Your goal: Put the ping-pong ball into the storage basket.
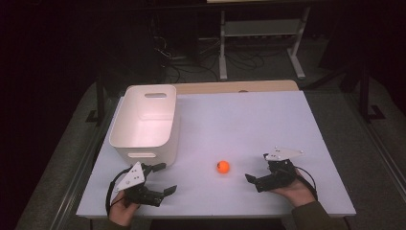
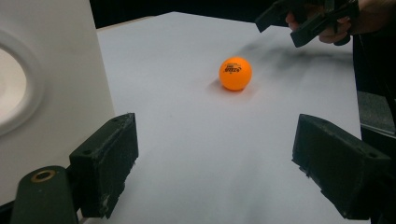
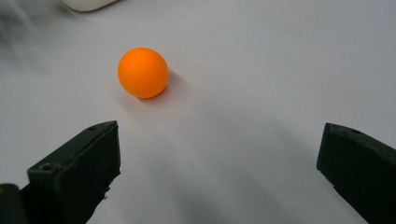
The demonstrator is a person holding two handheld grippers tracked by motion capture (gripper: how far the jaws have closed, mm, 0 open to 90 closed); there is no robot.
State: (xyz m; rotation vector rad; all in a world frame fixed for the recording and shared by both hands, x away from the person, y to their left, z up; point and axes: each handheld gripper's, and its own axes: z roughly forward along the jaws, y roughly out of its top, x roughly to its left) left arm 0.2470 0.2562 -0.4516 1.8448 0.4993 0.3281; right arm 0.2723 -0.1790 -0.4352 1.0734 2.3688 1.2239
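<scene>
An orange ping-pong ball (image 1: pixel 222 166) lies on the white table top (image 1: pixel 249 120), near the front and between my two grippers. My left gripper (image 1: pixel 165 178) is at the front left, open and empty, its jaws pointing right toward the ball (image 2: pixel 235 73). In its own view the left gripper (image 2: pixel 215 163) has bare table between the jaws, and the right gripper (image 2: pixel 306 21) shows beyond the ball. My right gripper (image 1: pixel 257 167) is open and empty just right of the ball. In its own view the right gripper (image 3: pixel 219 168) faces the ball (image 3: pixel 143 72), which lies a short way ahead, toward the left jaw.
A white plastic bin (image 1: pixel 143 120) with handle slots stands at the table's left, just behind the left gripper; its wall (image 2: pixel 46 70) is close beside the left jaw. A wooden strip (image 1: pixel 234 87) runs along the far edge. Cables and a metal stand (image 1: pixel 261 33) lie on the dark floor beyond.
</scene>
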